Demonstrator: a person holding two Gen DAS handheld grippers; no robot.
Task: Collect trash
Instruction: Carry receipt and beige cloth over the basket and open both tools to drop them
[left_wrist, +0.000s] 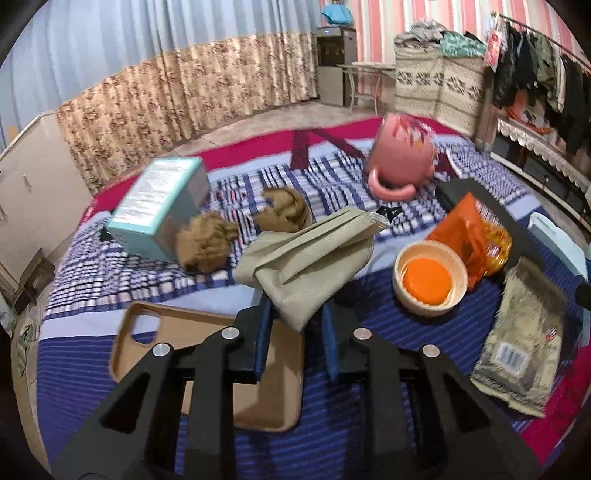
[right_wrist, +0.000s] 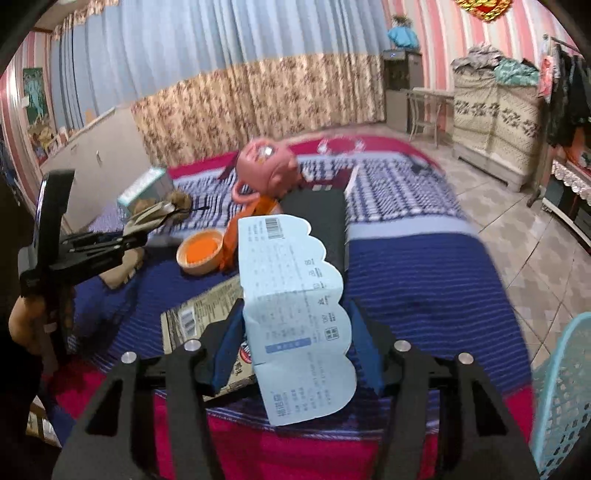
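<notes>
Bed (left_wrist: 332, 424) covered in a striped blue, checked and red blanket carries everything. Count: two crumpled brown paper wads (left_wrist: 203, 243), one teal carton (left_wrist: 162, 210) tipped on its side, one pink mug (left_wrist: 400, 158) lying over with the handle toward the near edge, one small round cream bowl (left_wrist: 430, 277) with an orange inside, one orange crinkly plastic wrapper (left_wrist: 469, 236) just beside the bowl, one flat grey-brown foil pouch (left_wrist: 524, 339) with a barcode toward the right edge, one tan phone case (left_wrist: 207, 354) lying flat at the near edge, one black flat slab (right_wrist: 317, 221) mid-bed.

Left gripper (left_wrist: 297, 314): fingers clamped on a khaki face mask (left_wrist: 310, 254), pleated soft fabric, raised above the bed over the phone case; no earlier picture to compare.

Right gripper (right_wrist: 295, 339): fingers pinch a pale blue paper packet (right_wrist: 295, 314) with a scalloped edge and printed text, stiff and flat, held over the near red edge of the bed, hiding part of the pouch and slab.

One turquoise lattice plastic basket (right_wrist: 561, 398) stands on the floor off the bed's right near corner. Tiled floor (right_wrist: 517, 221), floral curtains and a wardrobe behind.
</notes>
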